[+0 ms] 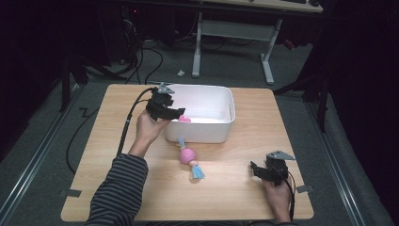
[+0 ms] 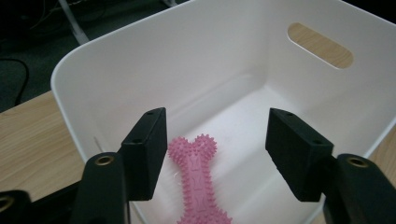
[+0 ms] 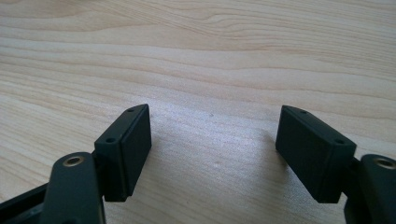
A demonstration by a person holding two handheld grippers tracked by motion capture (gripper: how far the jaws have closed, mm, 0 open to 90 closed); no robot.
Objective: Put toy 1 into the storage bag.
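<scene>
over the bin's (image 2: 93, 79) near-left corner, the left gripper (image 2: 215, 149) gapes, pink bone (image 2: 198, 186) seemingly released inside; withdrawing could clip the rim.

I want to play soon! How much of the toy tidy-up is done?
One toy is away: the pink spiky bone lies in the white bin. The left gripper hangs over it, open, not gripping it. The pink rope toy lies on the table in front of the bin. The right gripper is open with nothing between its jaws.
</scene>
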